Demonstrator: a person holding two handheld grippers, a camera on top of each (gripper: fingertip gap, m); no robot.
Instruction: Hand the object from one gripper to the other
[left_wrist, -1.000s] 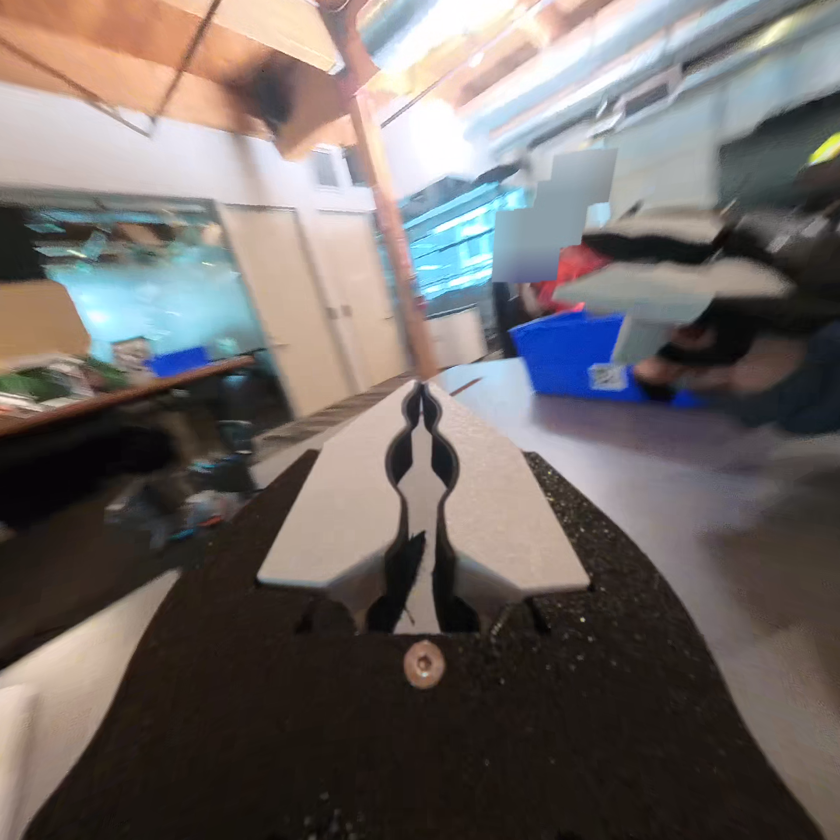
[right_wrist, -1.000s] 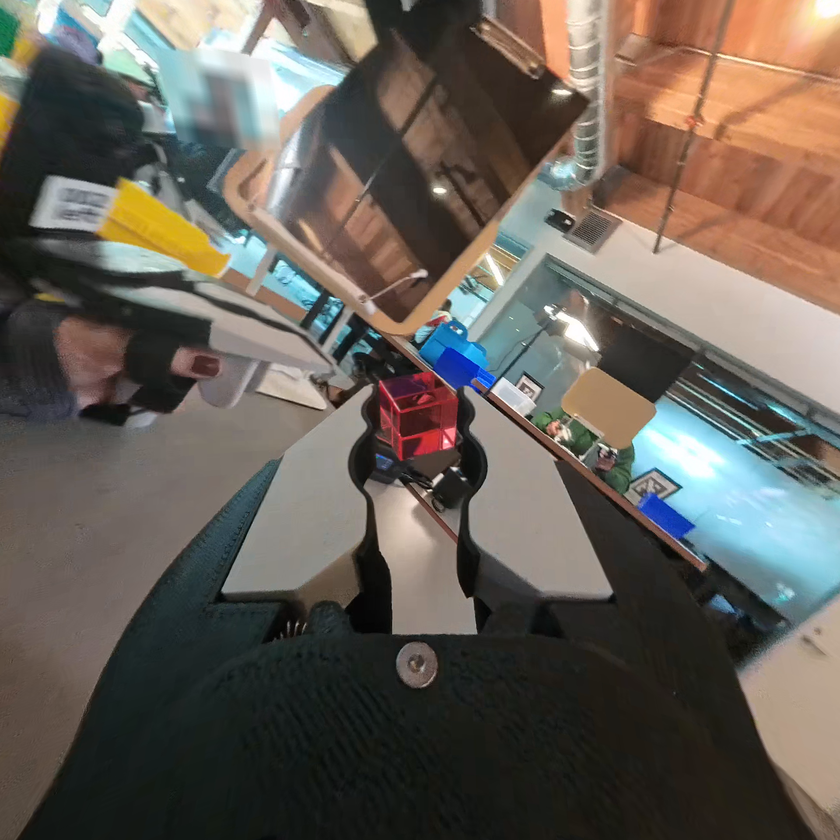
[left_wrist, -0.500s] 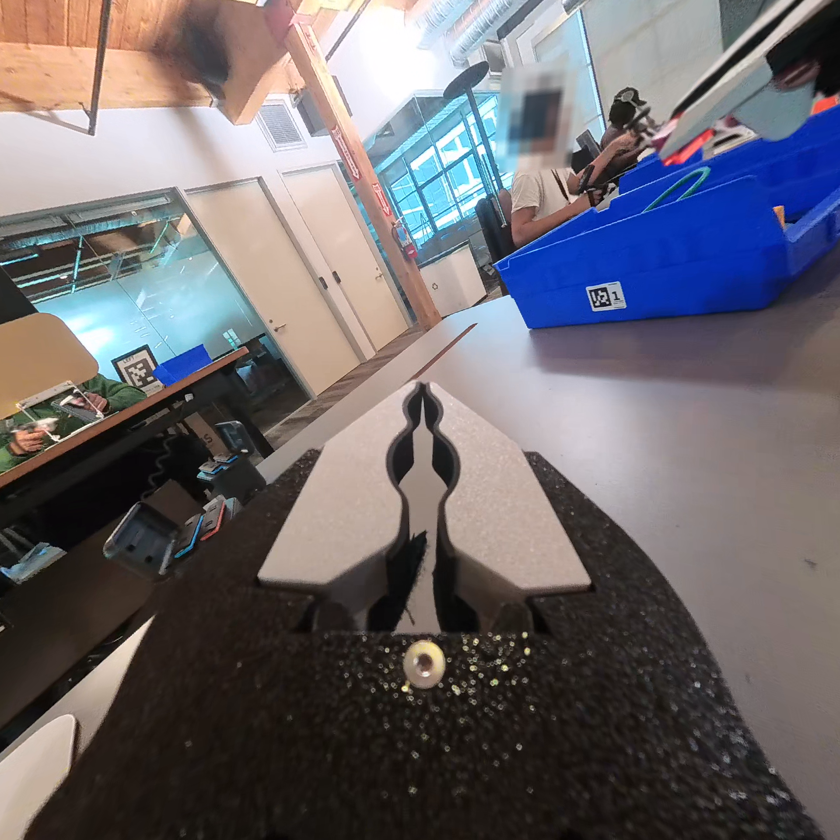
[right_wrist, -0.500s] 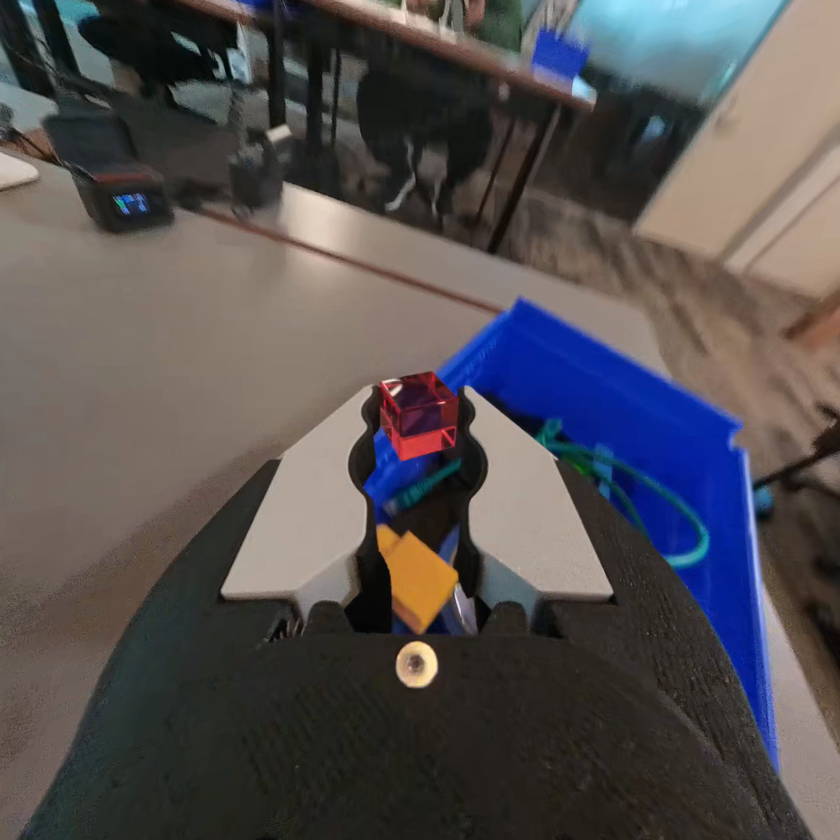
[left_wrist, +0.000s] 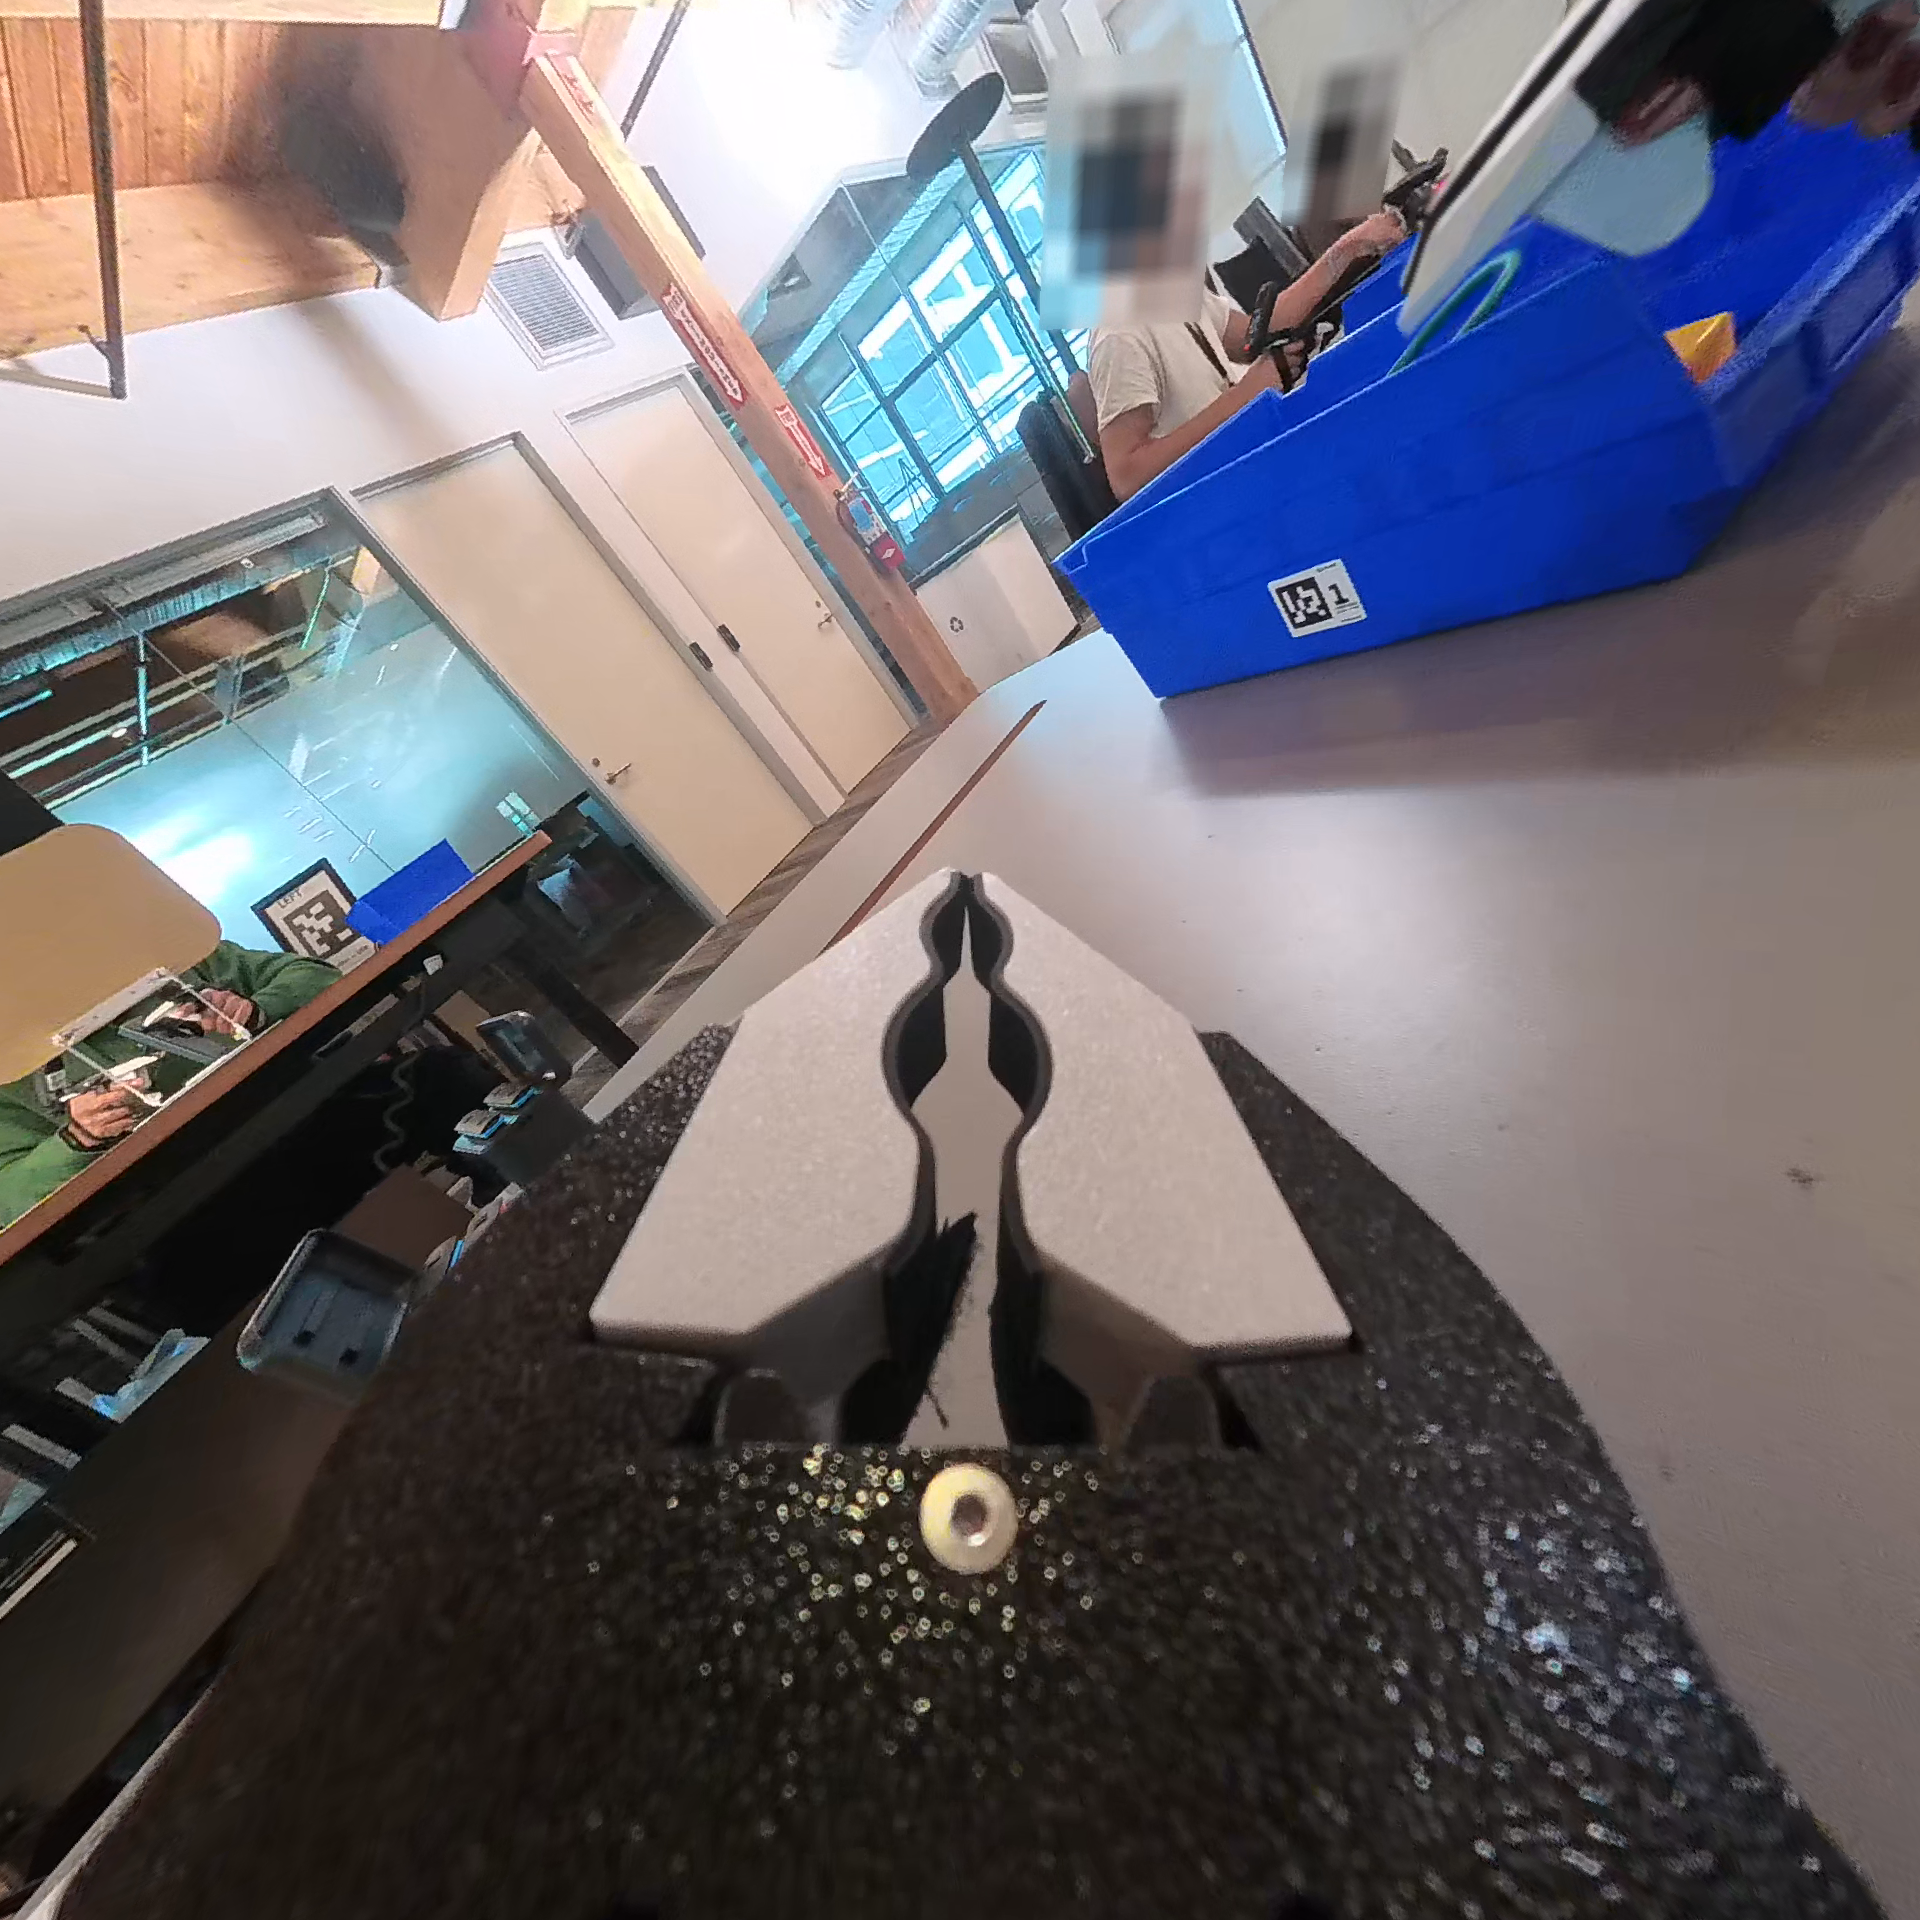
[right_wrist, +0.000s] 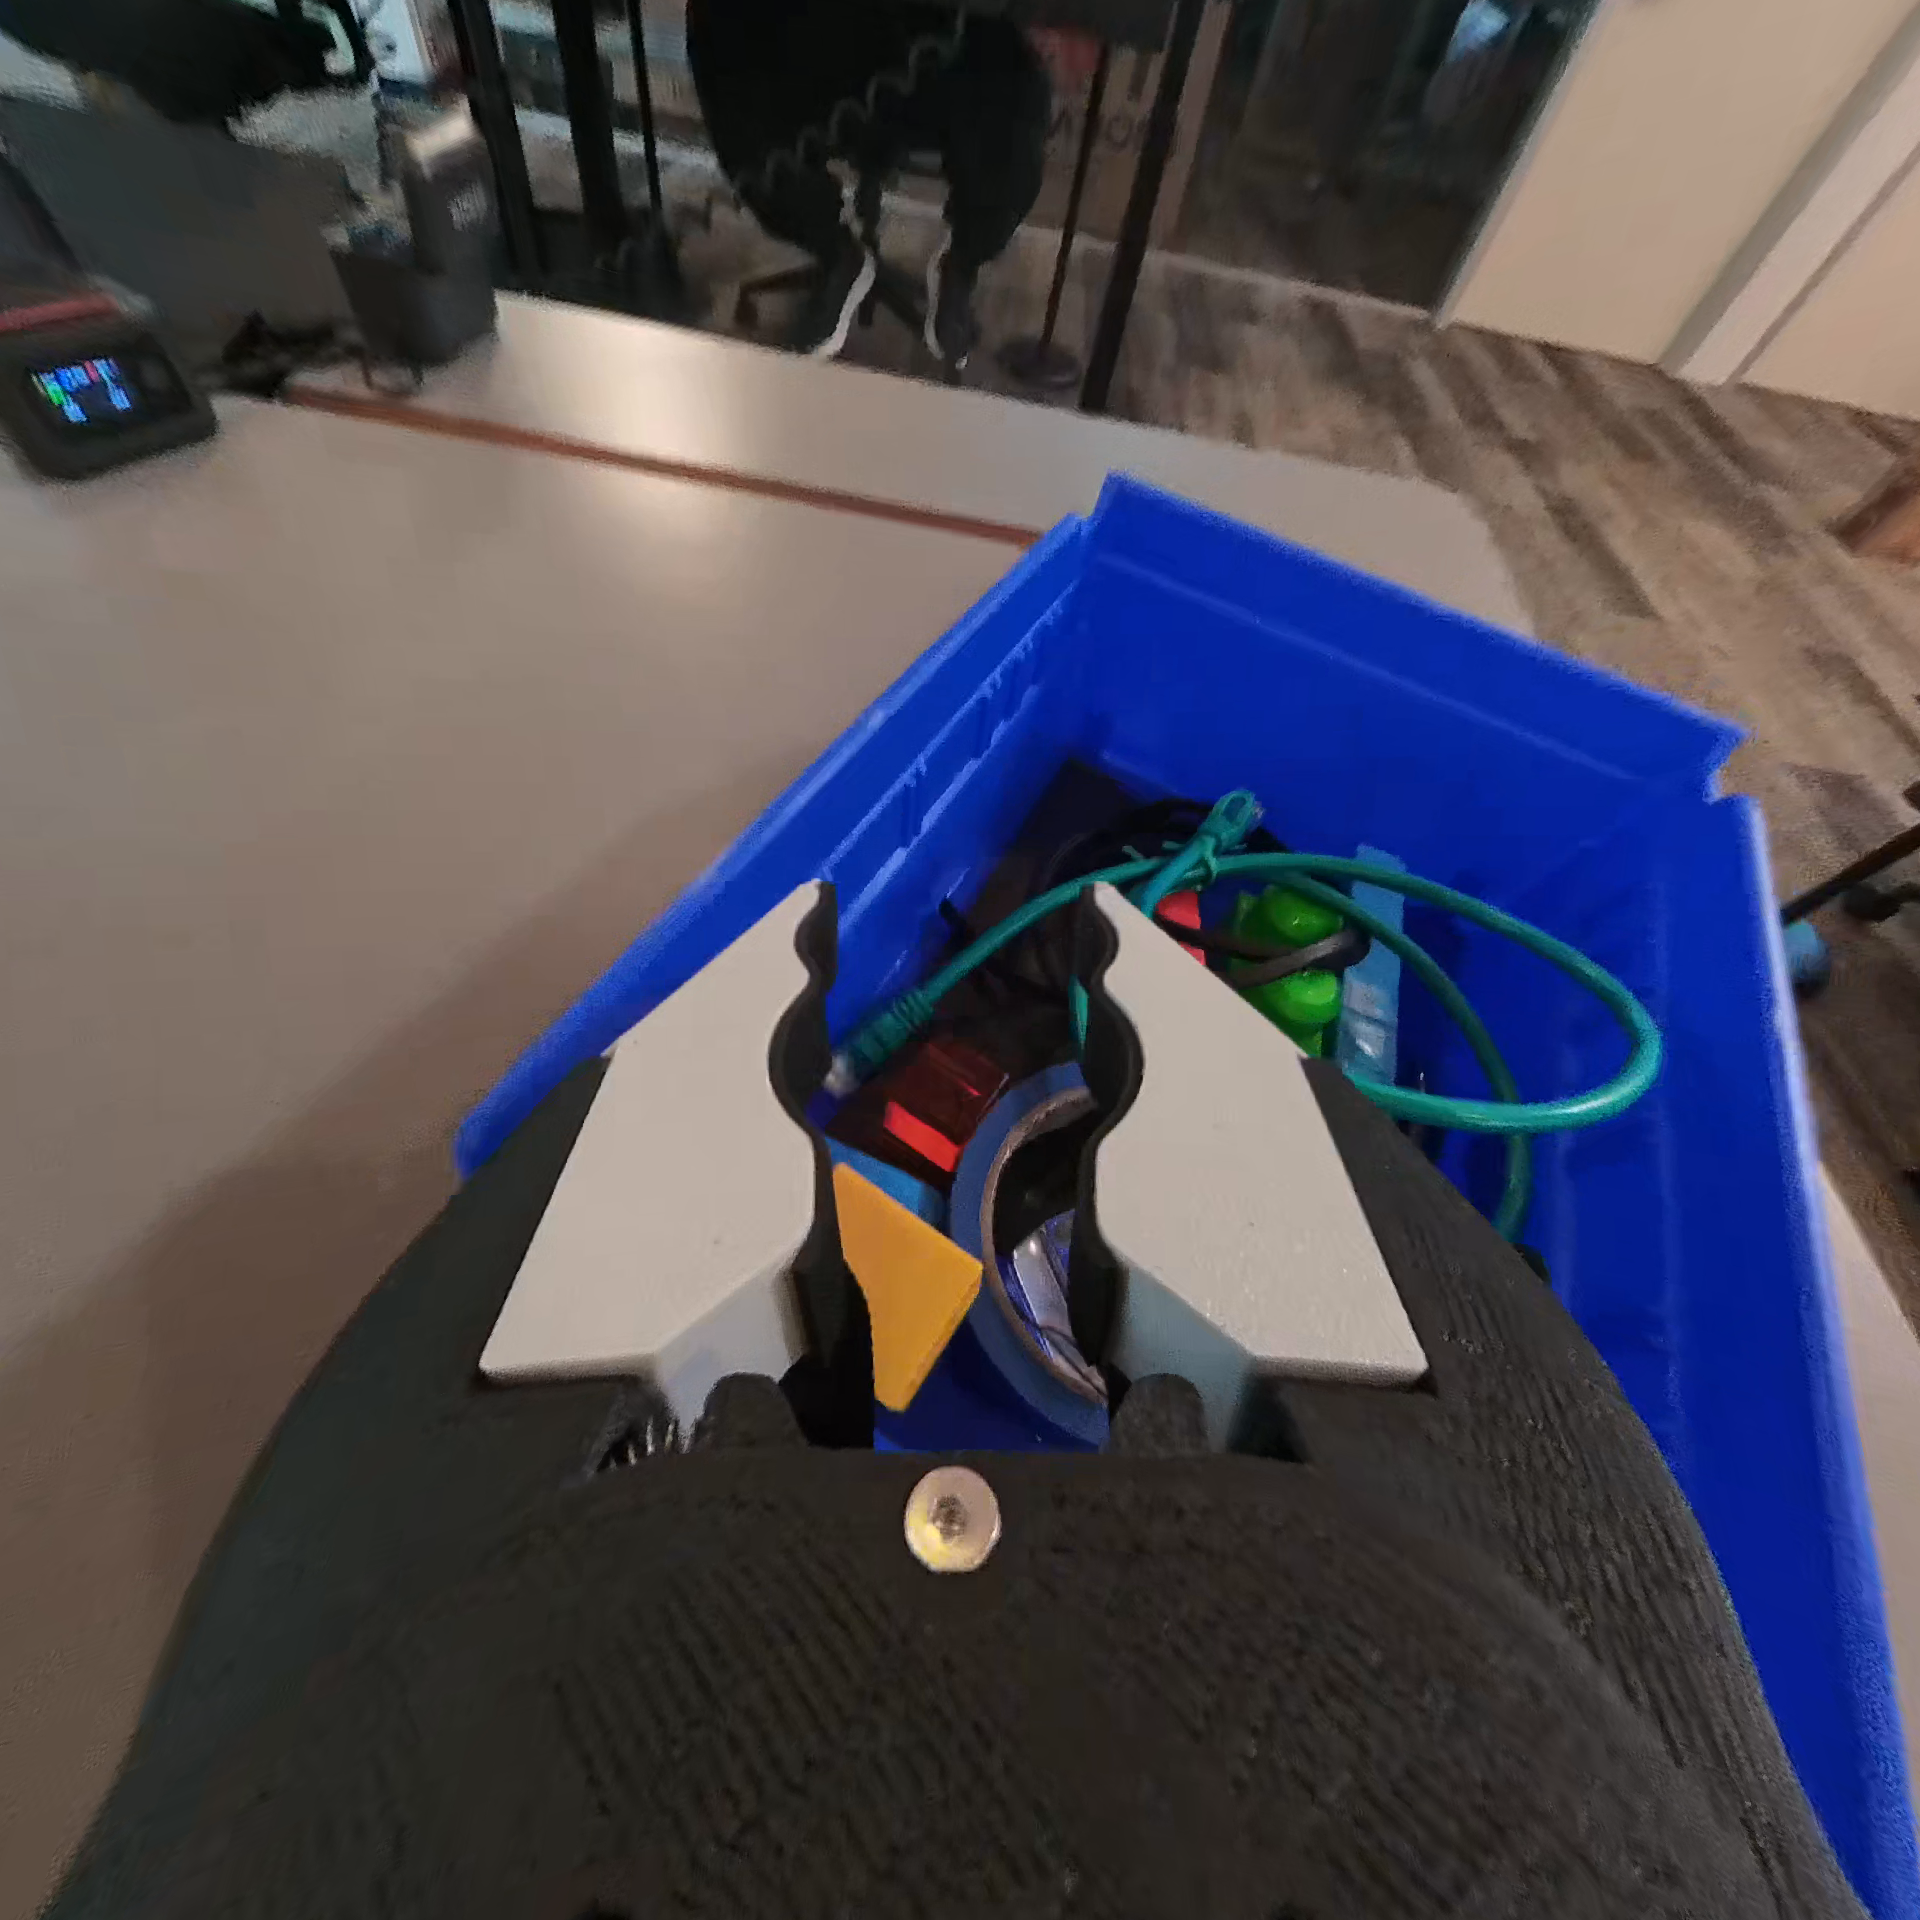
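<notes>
My right gripper (right_wrist: 956, 914) hangs above the blue bin (right_wrist: 1704, 1039), its grey fingers (right_wrist: 665, 1164) spread apart with nothing between them. The red translucent cube (right_wrist: 925, 1107) lies inside the bin, seen through the gap between the fingers, beside a roll of blue tape (right_wrist: 997, 1226) and an orange-yellow flat piece (right_wrist: 904, 1278). A green cable (right_wrist: 1507, 977) loops across the bin's middle, over bright green parts (right_wrist: 1283, 966) toward the far wall. The bin sits at the right edge of the grey table (right_wrist: 364, 779); a small dark device with a lit screen (right_wrist: 88, 395) stands at the table's far left.

My left gripper (left_wrist: 966, 883) is held low over the table (left_wrist: 1507, 935), tilted, its fingertips (left_wrist: 940, 894) pressed together and empty. From here the bin (left_wrist: 1455, 488) lies well ahead toward the far right corner, with the right gripper (left_wrist: 1538, 156) above it.
</notes>
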